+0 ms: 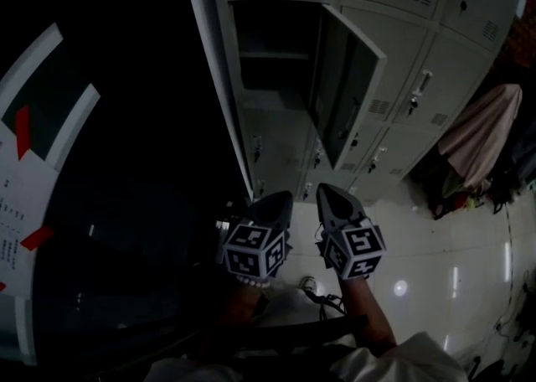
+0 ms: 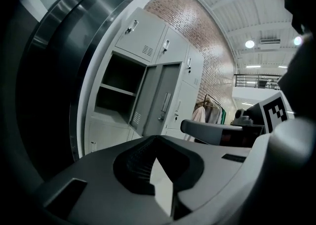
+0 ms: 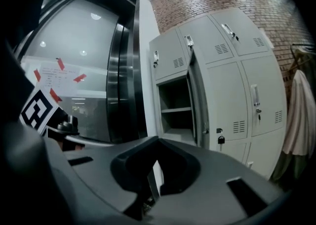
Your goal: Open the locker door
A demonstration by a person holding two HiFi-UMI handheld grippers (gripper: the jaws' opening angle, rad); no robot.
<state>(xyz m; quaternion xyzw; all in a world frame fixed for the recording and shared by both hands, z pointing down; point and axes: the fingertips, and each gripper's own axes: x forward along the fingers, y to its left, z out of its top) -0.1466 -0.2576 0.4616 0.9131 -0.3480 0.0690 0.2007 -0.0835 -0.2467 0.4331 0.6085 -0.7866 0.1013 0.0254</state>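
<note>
A bank of grey lockers stands ahead. One locker door is swung wide open, and its compartment shows a bare shelf inside. My left gripper and right gripper are held side by side below the lockers, well short of them and touching nothing. Both are shut with nothing between their jaws. In the left gripper view the open door hangs beside the dark compartment. From the right gripper view the door shows nearly edge-on next to the compartment.
A dark glass wall with a taped paper notice runs along the left. Clothes hang on a rack to the right of the lockers. A padlock hangs on a lower locker. Glossy floor tiles lie below.
</note>
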